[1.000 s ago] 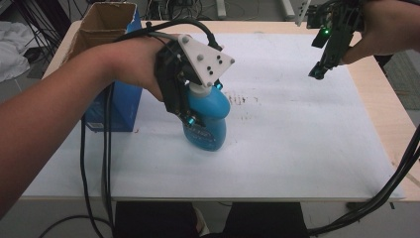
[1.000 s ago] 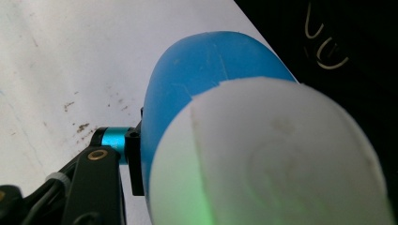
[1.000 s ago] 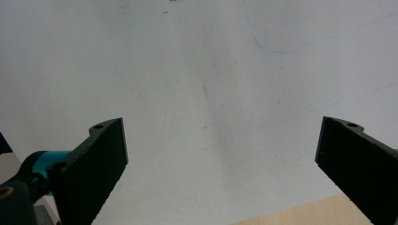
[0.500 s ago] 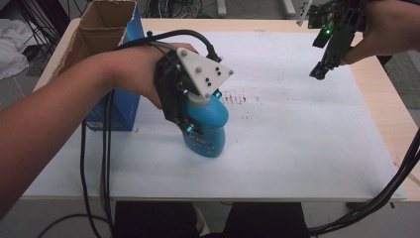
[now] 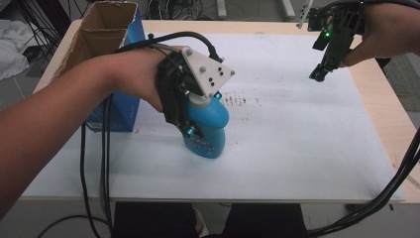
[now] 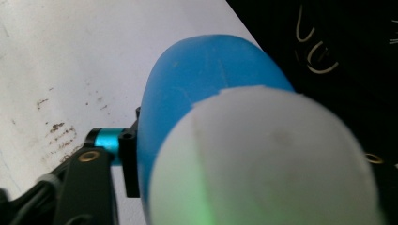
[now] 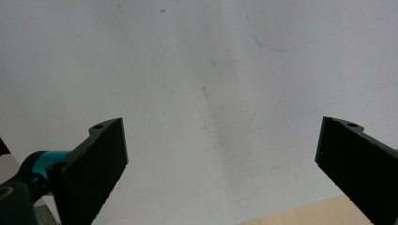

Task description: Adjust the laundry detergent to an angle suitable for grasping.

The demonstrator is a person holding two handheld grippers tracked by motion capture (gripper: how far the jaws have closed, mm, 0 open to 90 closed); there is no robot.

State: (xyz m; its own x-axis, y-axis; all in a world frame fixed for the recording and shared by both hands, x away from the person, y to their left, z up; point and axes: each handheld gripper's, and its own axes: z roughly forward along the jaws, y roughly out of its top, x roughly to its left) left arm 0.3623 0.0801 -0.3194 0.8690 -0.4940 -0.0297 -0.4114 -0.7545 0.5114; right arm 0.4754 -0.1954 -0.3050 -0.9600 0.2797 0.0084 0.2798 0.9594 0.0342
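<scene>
blue bottle clasped at the bench, much of it hidden

the upper part of the blue bottle (image 5: 207, 126) is covered in the high view by the left gripper (image 5: 190, 106) and its grey three-cornered plate. in the left gripper view the bottle's white cap (image 6: 263, 164) is blurred and cut off by the lower edge, and the right-hand finger is hidden behind it; only the left-hand one (image 6: 129, 161) is seen, lying against the bottle's side. the label near the bottle's base cannot be read.

the bottle is seen as a rounded, bright blue plastic body with a white top, standing on the white sheet (image 5: 297, 139) of the bench, just in front of a blue cardboard box (image 5: 116, 59) with an open top. the left fingers have just been opening slightly, yet the bottle is between them and is gripped.

the right gripper (image 5: 327, 54) is held above the far right of the sheet, well apart from the bottle, its fingers (image 7: 101, 164) spread wide with nothing between.
</scene>
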